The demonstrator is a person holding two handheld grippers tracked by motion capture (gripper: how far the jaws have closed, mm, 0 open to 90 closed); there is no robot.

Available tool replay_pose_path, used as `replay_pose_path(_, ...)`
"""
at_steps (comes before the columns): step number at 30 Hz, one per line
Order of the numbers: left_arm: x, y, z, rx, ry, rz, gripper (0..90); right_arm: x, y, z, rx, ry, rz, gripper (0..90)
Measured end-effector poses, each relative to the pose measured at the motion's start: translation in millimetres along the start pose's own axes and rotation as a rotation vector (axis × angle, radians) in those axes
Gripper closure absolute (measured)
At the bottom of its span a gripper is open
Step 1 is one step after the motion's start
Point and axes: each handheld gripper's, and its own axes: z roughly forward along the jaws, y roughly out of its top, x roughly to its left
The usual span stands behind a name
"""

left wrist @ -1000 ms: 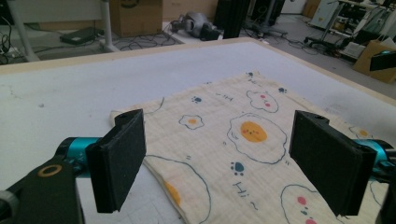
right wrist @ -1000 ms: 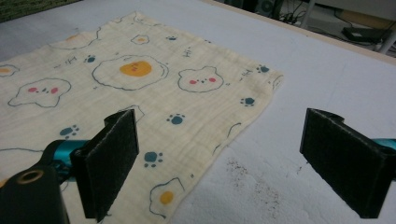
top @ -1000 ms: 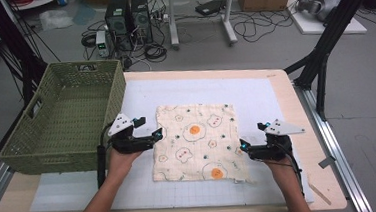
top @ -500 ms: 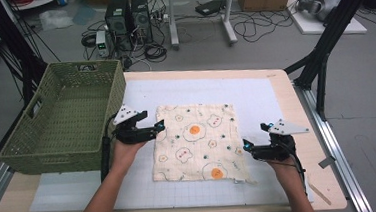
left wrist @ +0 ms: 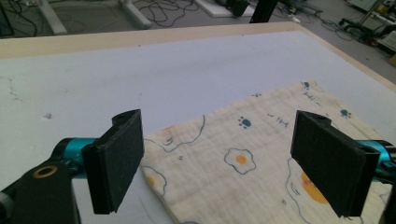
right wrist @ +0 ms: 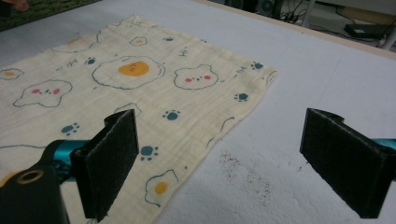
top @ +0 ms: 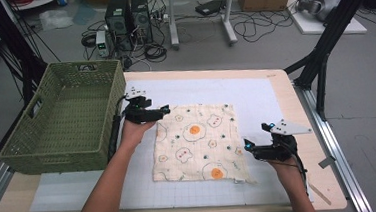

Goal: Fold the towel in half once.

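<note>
A wooden table (top: 285,86) fills the lower middle of the high view, covered by a white gridded mat (top: 255,96). At centre frame a cream cloth (top: 198,143) printed with fried eggs, bear faces and paw marks lies flat on the mat, its lower right corner a little rumpled. A green woven basket (top: 64,117) sits at the left of the frame, hanging over the table's left edge. The left claw (top: 164,110) is at the cloth's upper left corner, jaws apart, one to each side of that corner in the left gripper view, with nothing between them. The right claw (top: 247,146) is at the cloth's right edge near the lower corner, jaws wide apart; in the right gripper view the cloth's edge runs between them, and dark specks mark the mat beside it. Beyond the table, along the top of the frame, the grey floor holds two computer towers (top: 129,15), loose cables (top: 256,28), metal table legs and black frame struts (top: 329,36).
</note>
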Motion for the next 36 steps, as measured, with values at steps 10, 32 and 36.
replay_pose_path(10, 15.8, -4.0, 35.8, 0.131, 0.112, 0.034, 31.9, -1.4, -0.1, -2.0, -0.005, -0.001, 0.021, 10.9)
replay_pose_path(32, 12.1, -17.1, 53.0, 0.208, 0.124, 0.147, 84.6, -4.0, 0.8, 12.3, 0.029, 0.005, 0.012, 10.9)
replay_pose_path(36, 15.2, -17.8, 52.2, 0.192, 0.122, 0.110, 85.0, -7.7, 10.5, 22.8, 0.039, 0.006, 0.016, 10.9)
